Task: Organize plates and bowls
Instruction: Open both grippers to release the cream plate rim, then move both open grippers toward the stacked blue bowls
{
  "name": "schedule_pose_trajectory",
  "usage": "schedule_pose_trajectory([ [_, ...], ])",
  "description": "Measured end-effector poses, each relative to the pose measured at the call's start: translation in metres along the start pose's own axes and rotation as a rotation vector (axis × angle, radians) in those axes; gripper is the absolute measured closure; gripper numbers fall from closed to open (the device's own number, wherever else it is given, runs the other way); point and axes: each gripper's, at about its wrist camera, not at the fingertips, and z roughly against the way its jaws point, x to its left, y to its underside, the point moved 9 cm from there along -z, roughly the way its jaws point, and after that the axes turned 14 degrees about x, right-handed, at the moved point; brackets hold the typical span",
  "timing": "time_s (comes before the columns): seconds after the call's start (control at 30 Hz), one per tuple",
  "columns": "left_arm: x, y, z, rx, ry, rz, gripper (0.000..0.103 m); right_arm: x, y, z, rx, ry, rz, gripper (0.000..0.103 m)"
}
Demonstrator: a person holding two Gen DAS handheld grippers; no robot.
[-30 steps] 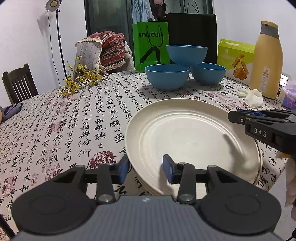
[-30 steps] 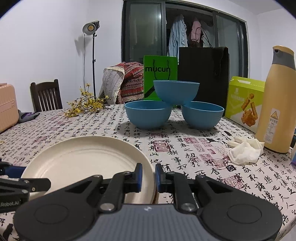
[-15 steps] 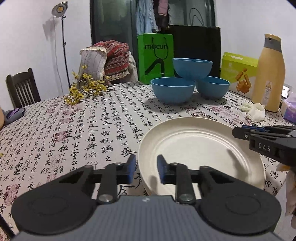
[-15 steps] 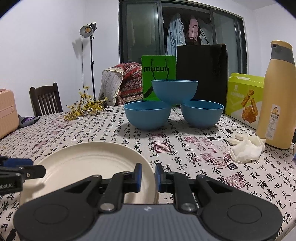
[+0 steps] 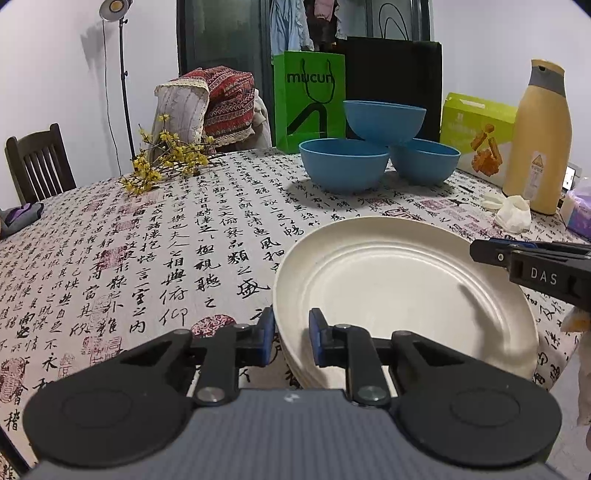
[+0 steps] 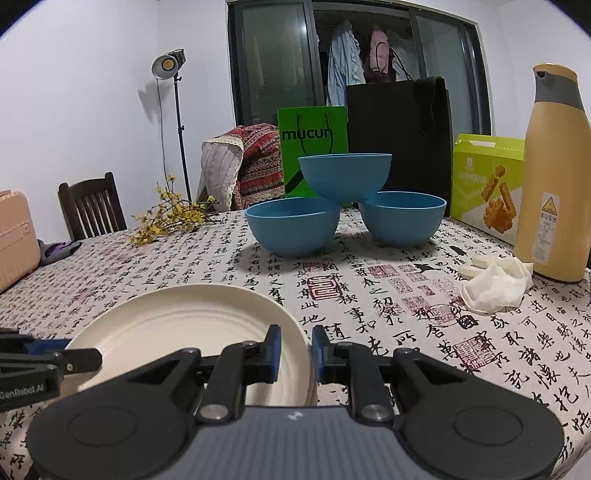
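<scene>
Stack of cream plates [image 5: 402,284]: several plates, rims visible one under another at the near edge, lying on the near part of the table [image 5: 147,236], close to its edge; top plate clean, with concentric ridges. Left gripper [image 5: 291,341]: blue pads either side of the stack's left rim, jaws closing onto that rim, one pad outside, one over the plate's inner surface; whether the pads already press the rim cannot be told for certain, though they appear to meet it. Right gripper [image 6: 295,349]: jaws nearly together, clamped on the stack's right rim, one pad inside the plate, one outside. Each gripper shows in the other's view as a black finger reaching over the opposite rim. Blue bowls [image 6: 345,179]: three, at the far side of the table, two standing side by side, the third resting on both their rims, upright. Tablecloth: white, printed with black calligraphy and red seals. Other items: tall yellow bottle [image 6: 554,173] with grey cap, far right; crumpled white tissue [image 6: 495,284] just beside it; green snack box [image 6: 487,184]; green paper bag [image 6: 314,144] and black bag [image 6: 399,129] behind the bowls; spray of yellow flowers [image 5: 166,164], far left; wooden chair [image 5: 35,164]; lamp on a stand [image 5: 114,7].
</scene>
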Motion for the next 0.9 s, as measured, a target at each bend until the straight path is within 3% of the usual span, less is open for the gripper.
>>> schedule_pose_trajectory([
  [0.07, 0.003, -0.002, 0.004, -0.021, 0.008, 0.015, 0.08, -0.001, 0.0, 0.0, -0.004, -0.007, -0.004, 0.084],
  [0.1, 0.005, -0.002, 0.007, -0.034, 0.013, 0.022, 0.072, -0.001, -0.001, 0.001, -0.008, -0.01, -0.006, 0.083],
  [0.2, 0.014, -0.006, 0.017, -0.089, 0.009, 0.049, 0.044, -0.004, -0.003, 0.005, -0.035, -0.023, -0.016, 0.061],
  [0.23, 0.017, -0.007, 0.021, -0.11, 0.008, 0.057, 0.04, -0.005, -0.005, 0.007, -0.046, -0.026, -0.019, 0.046],
  [0.27, 0.021, -0.007, 0.024, -0.128, 0.01, 0.066, 0.029, -0.007, -0.006, 0.009, -0.06, -0.028, -0.023, 0.031],
  [0.3, 0.026, -0.008, 0.028, -0.146, 0.013, 0.08, 0.014, -0.008, -0.008, 0.012, -0.077, -0.032, -0.026, 0.023],
  [0.37, 0.04, -0.008, 0.035, -0.19, 0.004, 0.121, 0.0, -0.012, -0.011, 0.016, -0.11, -0.035, -0.032, 0.0],
  [0.9, 0.127, -0.023, 0.046, -0.273, -0.125, 0.284, 0.0, -0.044, -0.05, 0.02, -0.23, 0.095, -0.058, 0.0],
])
